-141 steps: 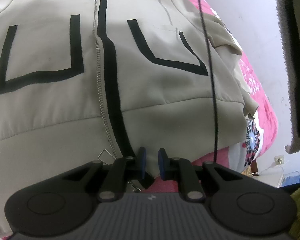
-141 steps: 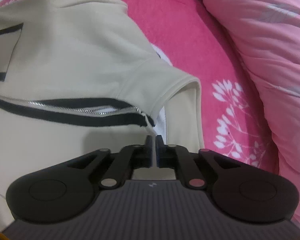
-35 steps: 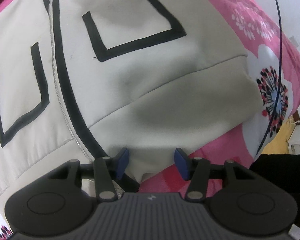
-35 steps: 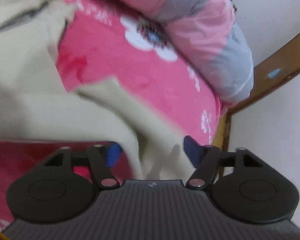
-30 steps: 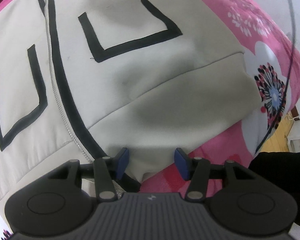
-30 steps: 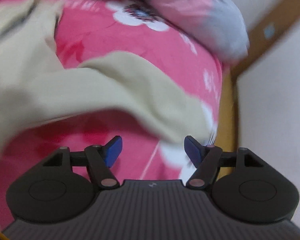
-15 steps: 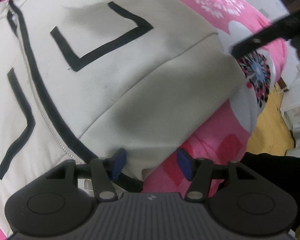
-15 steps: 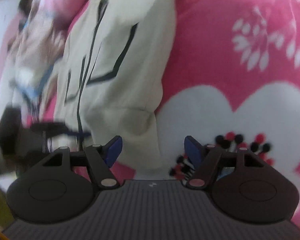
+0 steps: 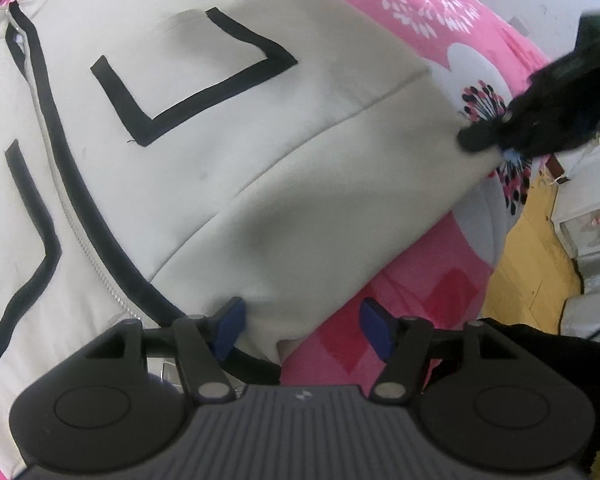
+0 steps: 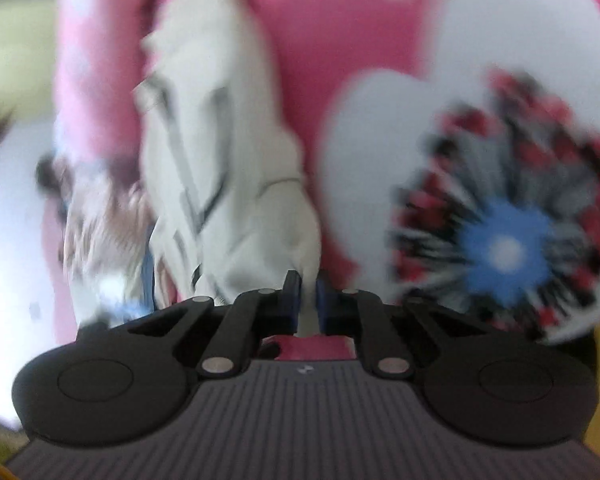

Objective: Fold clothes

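A: How is the left hand-held gripper (image 9: 298, 330) set, and where does the jacket (image 9: 228, 152) lie from it?

B: Its fingers are spread wide, with nothing pinched. The bottom hem of the jacket is found right between them, near the lower end of the zipper (image 9: 80, 236), and the body is spread away from it, flat on the bed (image 9: 420, 292).

A: And the right hand-held gripper (image 10: 308, 296)?

B: It is pressed together on the jacket; in the blurred right wrist view a fold of pale cloth is seen nipped between the blue pads (image 10: 290, 300). In the left wrist view it is seen at the far right hem corner (image 9: 472, 138), touching the cloth.

A: Which axis matters for the coming move?

B: The hem, it is judged. It runs from the left gripper's fingers out rightward to the held corner, while the zipper runs away from the left gripper toward the collar. One end of the hem is already held; the zipper end is nearer the left gripper, so a closing pinch there is likely called for before any fold is lifted.

A: Any risk?

B: A single layer alone might be caught.
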Available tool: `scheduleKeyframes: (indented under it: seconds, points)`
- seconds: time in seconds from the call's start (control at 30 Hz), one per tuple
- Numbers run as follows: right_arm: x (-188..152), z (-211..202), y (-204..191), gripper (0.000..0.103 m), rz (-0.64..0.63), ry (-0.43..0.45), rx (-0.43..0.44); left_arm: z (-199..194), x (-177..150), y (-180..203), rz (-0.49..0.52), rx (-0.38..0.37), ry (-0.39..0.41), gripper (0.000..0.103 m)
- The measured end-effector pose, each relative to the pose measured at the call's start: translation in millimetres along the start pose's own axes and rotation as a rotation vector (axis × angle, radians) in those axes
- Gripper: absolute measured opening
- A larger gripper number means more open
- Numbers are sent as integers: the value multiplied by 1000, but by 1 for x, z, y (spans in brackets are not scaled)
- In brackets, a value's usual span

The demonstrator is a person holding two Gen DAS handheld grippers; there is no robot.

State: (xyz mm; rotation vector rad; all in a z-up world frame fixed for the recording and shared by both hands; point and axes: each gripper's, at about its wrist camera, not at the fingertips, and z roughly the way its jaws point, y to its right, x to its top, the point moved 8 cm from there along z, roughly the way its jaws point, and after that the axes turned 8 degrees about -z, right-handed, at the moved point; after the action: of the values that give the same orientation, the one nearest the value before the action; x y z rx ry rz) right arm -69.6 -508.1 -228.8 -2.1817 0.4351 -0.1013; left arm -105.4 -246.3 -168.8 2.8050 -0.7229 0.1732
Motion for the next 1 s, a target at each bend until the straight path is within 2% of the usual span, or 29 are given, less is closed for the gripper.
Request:
scheduleKeyframes:
  seconds: [0.1, 0.2, 0.23, 0.27, 0.37, 0.47, 0.57, 0.67, 0.77, 0.83, 0.87, 0.93, 0.97, 1.0]
  points:
    - [-3, 4, 22, 6, 152, 30, 38, 0, 1, 5, 13, -2, 1, 64]
    - [-13, 3, 2, 6, 141, 48, 115, 2, 5, 7, 6, -11, 1, 64]
    - [-16, 3, 1, 6, 139, 51, 111, 1, 5, 6, 3, -14, 2, 64]
    - [-19, 2, 0, 6, 137, 54, 105, 0, 4, 6, -1, -17, 2, 64]
    - [-18, -3, 23, 7, 148, 66, 3, 5, 7, 12, -1, -20, 5, 64]
    - [-11, -22, 25, 6, 82, 54, -74, 6, 8, 12, -11, -26, 12, 64]
    - [5, -54, 19, 10, -64, 62, -238, 5, 8, 12, -27, -27, 23, 65]
    - [28, -63, -20, 10, -334, 99, -359, -1, 4, 8, -32, -25, 36, 66]
    - [40, -34, -87, 10, -736, 104, -360, -1, 4, 9, -29, -16, 46, 67]
    - [36, -13, -110, 12, -966, 102, -352, -1, 3, 10, -29, -8, 54, 67]
    - [31, -1, -108, 14, -1044, 83, -362, -1, 3, 10, -27, -5, 59, 68]
    - [28, 25, -75, 35, -1129, -17, -465, -1, 2, 12, -22, 2, 70, 69]
    - [27, 35, -60, 35, -1165, -63, -512, -1, 2, 13, -20, 5, 74, 69]
    - [32, 30, -65, 36, -1132, -52, -499, -1, 2, 13, -19, 9, 78, 69]
